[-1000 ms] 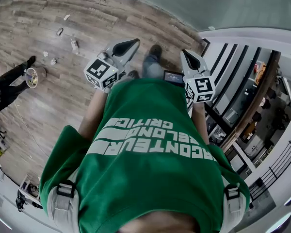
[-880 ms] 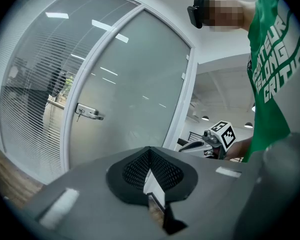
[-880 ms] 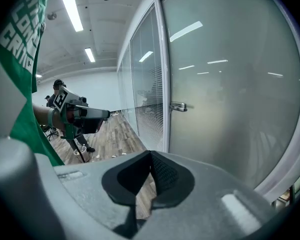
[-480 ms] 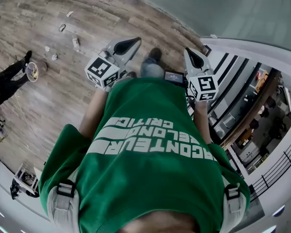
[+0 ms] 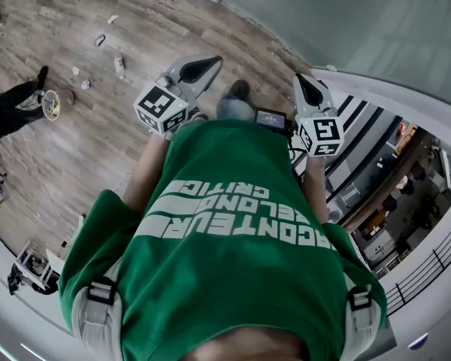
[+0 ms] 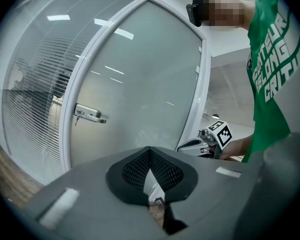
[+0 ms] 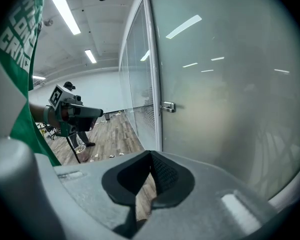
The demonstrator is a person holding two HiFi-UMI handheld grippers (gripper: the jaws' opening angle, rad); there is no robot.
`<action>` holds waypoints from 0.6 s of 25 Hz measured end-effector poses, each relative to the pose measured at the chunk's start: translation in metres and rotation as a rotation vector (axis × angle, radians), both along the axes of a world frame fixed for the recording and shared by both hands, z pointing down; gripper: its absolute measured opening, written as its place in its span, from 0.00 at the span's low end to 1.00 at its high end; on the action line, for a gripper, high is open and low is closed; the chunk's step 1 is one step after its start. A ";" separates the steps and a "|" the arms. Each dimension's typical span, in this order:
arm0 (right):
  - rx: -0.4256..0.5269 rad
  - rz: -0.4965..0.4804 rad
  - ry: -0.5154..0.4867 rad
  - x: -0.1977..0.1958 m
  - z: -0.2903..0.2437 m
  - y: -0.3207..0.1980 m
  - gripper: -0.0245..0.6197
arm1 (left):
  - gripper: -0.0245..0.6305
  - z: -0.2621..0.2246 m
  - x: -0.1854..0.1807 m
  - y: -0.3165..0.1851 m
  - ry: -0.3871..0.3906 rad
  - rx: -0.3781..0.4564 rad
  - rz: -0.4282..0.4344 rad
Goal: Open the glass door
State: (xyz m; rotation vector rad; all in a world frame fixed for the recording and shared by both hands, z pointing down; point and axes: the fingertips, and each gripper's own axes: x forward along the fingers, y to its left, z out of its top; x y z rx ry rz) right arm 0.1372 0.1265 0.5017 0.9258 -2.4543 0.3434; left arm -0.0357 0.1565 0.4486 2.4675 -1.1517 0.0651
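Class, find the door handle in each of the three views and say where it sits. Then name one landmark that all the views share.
Head view: not in it.
Left gripper view: the door handle sits left of centre, at mid height, on the door's left edge.
Right gripper view: the handle sits near the centre, just right of the white frame post.
Shared landmark: the frosted glass door.

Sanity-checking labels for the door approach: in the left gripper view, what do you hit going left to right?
Glass panel with white blinds → silver lever door handle → frosted glass door → right gripper with its marker cube → green printed shirt.
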 end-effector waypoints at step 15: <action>0.016 -0.107 -0.002 0.003 0.006 -0.052 0.03 | 0.06 0.007 0.014 -0.027 -0.001 -0.002 -0.097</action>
